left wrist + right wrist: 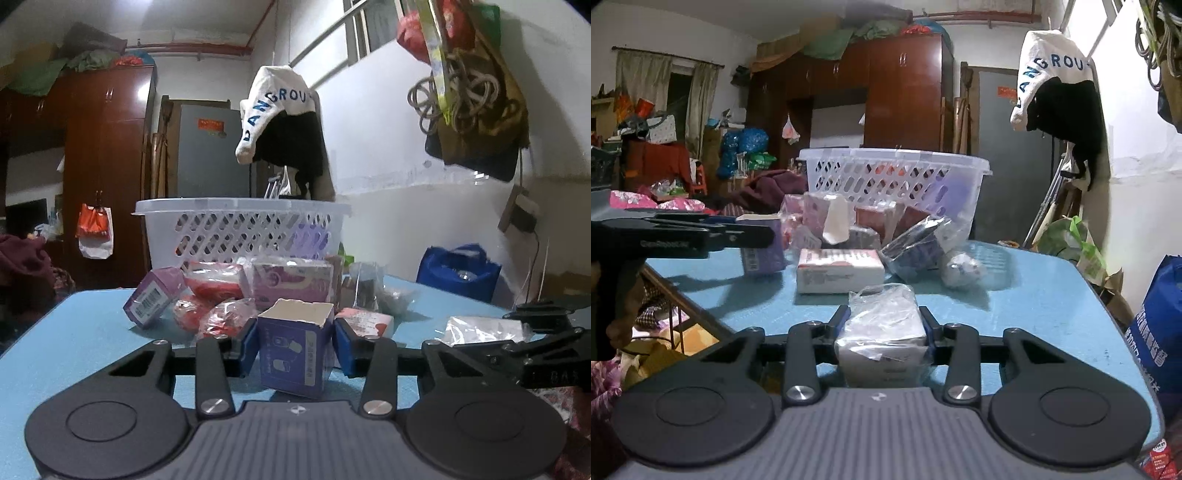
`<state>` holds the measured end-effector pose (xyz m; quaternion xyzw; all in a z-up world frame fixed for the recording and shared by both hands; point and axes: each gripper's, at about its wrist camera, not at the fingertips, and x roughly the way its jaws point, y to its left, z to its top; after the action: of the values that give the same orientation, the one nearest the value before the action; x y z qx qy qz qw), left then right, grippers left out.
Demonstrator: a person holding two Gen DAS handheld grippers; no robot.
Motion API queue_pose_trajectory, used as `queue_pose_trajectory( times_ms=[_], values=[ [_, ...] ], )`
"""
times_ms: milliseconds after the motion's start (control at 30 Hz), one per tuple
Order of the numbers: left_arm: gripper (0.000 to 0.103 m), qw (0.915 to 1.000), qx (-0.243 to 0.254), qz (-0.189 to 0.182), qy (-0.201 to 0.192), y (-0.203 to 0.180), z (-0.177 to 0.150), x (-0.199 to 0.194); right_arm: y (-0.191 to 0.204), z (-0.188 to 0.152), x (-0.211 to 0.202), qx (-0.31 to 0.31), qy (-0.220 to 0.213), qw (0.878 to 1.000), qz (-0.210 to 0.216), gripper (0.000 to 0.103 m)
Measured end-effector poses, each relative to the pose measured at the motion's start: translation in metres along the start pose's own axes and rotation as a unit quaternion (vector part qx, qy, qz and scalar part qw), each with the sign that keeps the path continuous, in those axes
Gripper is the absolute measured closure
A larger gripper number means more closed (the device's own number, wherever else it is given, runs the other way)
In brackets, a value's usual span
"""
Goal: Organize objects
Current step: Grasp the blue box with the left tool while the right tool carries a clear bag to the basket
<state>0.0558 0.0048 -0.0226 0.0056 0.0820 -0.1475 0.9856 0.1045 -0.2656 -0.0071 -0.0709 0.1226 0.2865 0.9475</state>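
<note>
- My left wrist camera sits low behind its own fingers (pixel 251 347) and looks almost level over the blue worktop (pixel 74 332), straight toward the white basket (pixel 240 229) at the far edge.
- It is very near: a small purple box (pixel 293 354) between the fingers fills the lower middle.
- My right wrist camera also looks forward and a little down, from the right side of the same worktop (pixel 1034 295), with a wrapped packet (pixel 882 332) close before the lens.
- Both views share the basket (pixel 894 177), the pile of packages before it, and the white cloth (pixel 273 107) hanging on the wall.
- In the right view, the left gripper (pixel 753 232) shows at the left edge.
</note>
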Motion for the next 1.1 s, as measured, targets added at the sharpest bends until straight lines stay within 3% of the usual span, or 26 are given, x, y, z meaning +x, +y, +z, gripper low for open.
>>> queue_pose_trajectory(
  times_ms=[233, 300, 400, 467, 533, 633, 733, 767, 800, 833, 867, 900, 967, 1100],
  values=[
    [0.056, 0.9989, -0.037, -0.022, -0.015, 0.022, 0.014, -0.009, -0.005, 0.027, 0.002, 0.009, -0.031, 0.999, 0.003, 0.061],
    [0.056, 0.9966, -0.067, -0.044, -0.022, 0.038, 0.032, -0.004, -0.008, 0.057, 0.010, 0.011, -0.051, 0.999, 0.006, 0.061],
    [0.056, 0.9924, -0.107, -0.041, -0.043, 0.067, 0.078, 0.015, -0.017, 0.123, 0.045, 0.010, -0.085, 0.996, 0.007, 0.061],
    [0.056, 0.9890, -0.140, -0.027, -0.041, 0.090, 0.113, 0.040, -0.024, 0.163, 0.088, 0.005, -0.057, 0.998, -0.008, 0.061],
    [0.057, 0.9858, -0.167, -0.010, -0.013, 0.110, 0.142, 0.076, -0.037, 0.191, 0.138, 0.025, -0.008, 1.000, -0.005, 0.061],
    [0.057, 0.9827, -0.181, 0.021, 0.036, 0.130, 0.163, 0.127, -0.047, 0.205, 0.191, 0.045, 0.059, 0.997, -0.016, 0.061],
    [0.056, 0.9778, -0.197, 0.023, 0.069, 0.139, 0.161, 0.156, -0.046, 0.202, 0.215, 0.041, 0.086, 0.995, -0.018, 0.058],
    [0.054, 0.9786, -0.193, 0.020, 0.067, 0.138, 0.160, 0.160, -0.045, 0.199, 0.217, 0.041, 0.083, 0.996, -0.011, 0.054],
    [0.049, 0.9795, -0.190, 0.015, 0.067, 0.137, 0.158, 0.161, -0.042, 0.198, 0.216, 0.040, 0.078, 0.996, -0.002, 0.041],
    [0.033, 0.9800, -0.187, 0.006, 0.067, 0.134, 0.156, 0.162, -0.038, 0.198, 0.212, 0.036, 0.069, 0.997, -0.006, 0.020],
    [0.021, 0.9808, -0.184, 0.000, 0.064, 0.133, 0.156, 0.160, -0.035, 0.198, 0.202, 0.028, 0.054, 0.998, -0.019, 0.011],
    [0.019, 0.9825, -0.178, -0.003, 0.055, 0.134, 0.156, 0.155, -0.034, 0.201, 0.188, 0.021, 0.030, 0.999, -0.032, 0.000],
    [0.019, 0.9849, -0.170, 0.007, 0.031, 0.133, 0.156, 0.140, -0.032, 0.197, 0.153, 0.020, -0.026, 0.999, -0.027, 0.000],
    [0.017, 0.9890, -0.146, 0.018, 0.005, 0.126, 0.144, 0.084, -0.041, 0.156, 0.091, 0.021, -0.060, 0.998, -0.021, 0.000]
  ],
)
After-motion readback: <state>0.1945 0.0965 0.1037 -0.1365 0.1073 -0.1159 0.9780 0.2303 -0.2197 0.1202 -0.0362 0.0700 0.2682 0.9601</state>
